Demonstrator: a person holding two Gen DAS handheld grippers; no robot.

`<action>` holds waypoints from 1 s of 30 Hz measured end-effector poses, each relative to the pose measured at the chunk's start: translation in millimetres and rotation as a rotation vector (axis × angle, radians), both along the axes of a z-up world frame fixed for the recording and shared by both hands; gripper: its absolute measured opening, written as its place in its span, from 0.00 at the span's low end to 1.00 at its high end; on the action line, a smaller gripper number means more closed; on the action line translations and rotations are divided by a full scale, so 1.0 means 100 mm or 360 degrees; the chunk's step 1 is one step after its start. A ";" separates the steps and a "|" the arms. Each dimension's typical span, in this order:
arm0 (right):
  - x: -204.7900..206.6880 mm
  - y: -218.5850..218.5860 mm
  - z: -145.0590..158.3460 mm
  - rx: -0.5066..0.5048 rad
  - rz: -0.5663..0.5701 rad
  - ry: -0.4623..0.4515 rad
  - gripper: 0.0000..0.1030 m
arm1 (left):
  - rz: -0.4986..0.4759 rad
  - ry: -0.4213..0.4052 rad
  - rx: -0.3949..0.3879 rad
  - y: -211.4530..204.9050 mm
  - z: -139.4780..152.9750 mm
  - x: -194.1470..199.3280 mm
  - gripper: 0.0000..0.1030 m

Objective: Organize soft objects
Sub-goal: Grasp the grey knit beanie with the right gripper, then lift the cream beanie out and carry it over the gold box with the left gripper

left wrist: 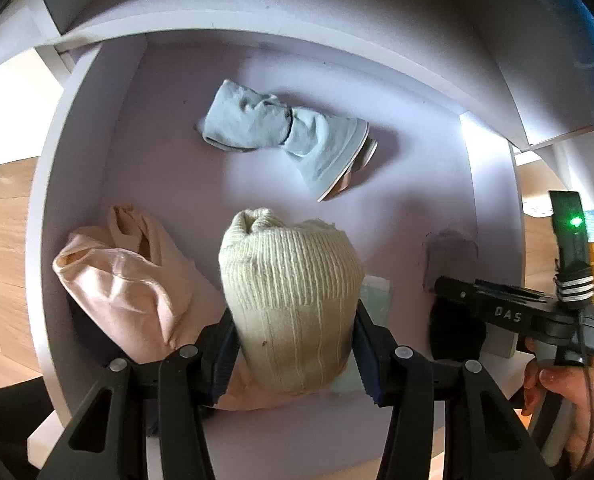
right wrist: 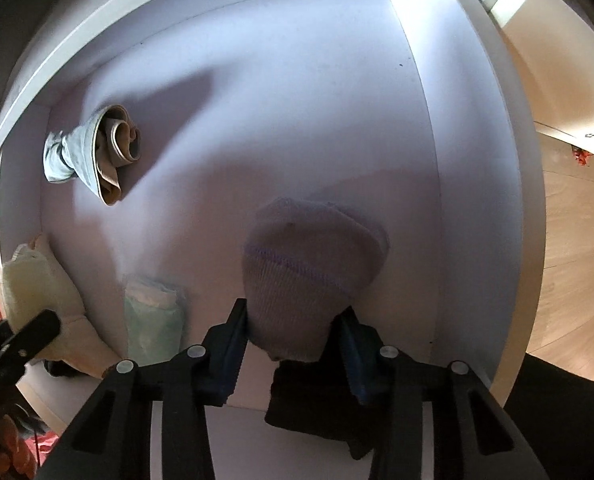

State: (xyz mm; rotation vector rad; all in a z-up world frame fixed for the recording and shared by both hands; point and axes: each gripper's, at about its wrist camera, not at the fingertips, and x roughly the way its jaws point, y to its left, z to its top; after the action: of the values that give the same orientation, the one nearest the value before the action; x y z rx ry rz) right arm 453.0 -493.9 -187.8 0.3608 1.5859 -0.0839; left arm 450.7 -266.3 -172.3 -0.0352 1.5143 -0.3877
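A cream ribbed knit bundle (left wrist: pixel 293 300) fills the lower centre of the left wrist view, pinched at its base between the two fingers of the left gripper (left wrist: pixel 295 350), whose blue pads press into the knit on both sides. Touching it on the left lies a peach cloth bundle (left wrist: pixel 125 280), slumped against the left wall of the white shelf compartment (left wrist: pixel 169 168), and a pale green packet (left wrist: pixel 377 292) shows just behind the cream bundle's right side. Higher up, in the upper middle of that frame and well apart from the gripper, a light blue rolled cloth (left wrist: pixel 281 128) rests on the compartment floor with a tan lining showing at its right end. At the right edge a hand (left wrist: pixel 565 400) holds the right gripper's body, seen from the side. In the right wrist view, a grey-lilac knit bundle (right wrist: pixel 309 276) sits in the lower centre, clamped between the fingers of the right gripper (right wrist: pixel 295 340), and a dark cloth (right wrist: pixel 317 404) lies beneath it at the shelf's front edge. The green packet (right wrist: pixel 153 320) is at lower left, the cream bundle (right wrist: pixel 37 284) at the left edge, and the blue rolled cloth (right wrist: pixel 89 148) at upper left near the back wall. Wooden flooring (right wrist: pixel 569 240) shows beyond the right wall.
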 end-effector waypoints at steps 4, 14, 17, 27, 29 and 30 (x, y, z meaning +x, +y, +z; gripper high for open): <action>0.04 0.09 -0.04 -0.0001 -0.0002 0.0015 0.41 | 0.0007 -0.0021 -0.0016 0.03 0.10 -0.02 0.50; 0.08 0.07 -0.08 -0.0023 0.0010 0.0022 0.41 | -0.0110 -0.0232 -0.0173 -0.02 0.84 -0.09 0.50; 0.08 0.09 -0.10 -0.0019 0.0004 0.0021 0.41 | -0.0165 -0.0300 -0.0198 -0.03 1.05 -0.13 0.50; 0.07 0.08 -0.12 -0.0015 0.0001 0.0022 0.41 | -0.0325 -0.0530 -0.0268 -0.03 1.84 -0.27 0.50; 0.07 0.10 -0.12 -0.0016 0.0001 0.0022 0.41 | -0.0333 -0.0575 -0.0291 -0.03 2.01 -0.26 0.50; 0.07 0.10 -0.12 -0.0012 -0.0005 0.0023 0.41 | -0.0339 -0.0597 -0.0298 -0.04 2.11 -0.24 0.50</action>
State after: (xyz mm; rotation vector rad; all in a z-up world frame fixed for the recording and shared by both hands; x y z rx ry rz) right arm 459.6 -483.9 -199.7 0.3570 1.5990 -0.0950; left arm 426.6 -270.7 38.4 0.0499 1.1105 -0.6679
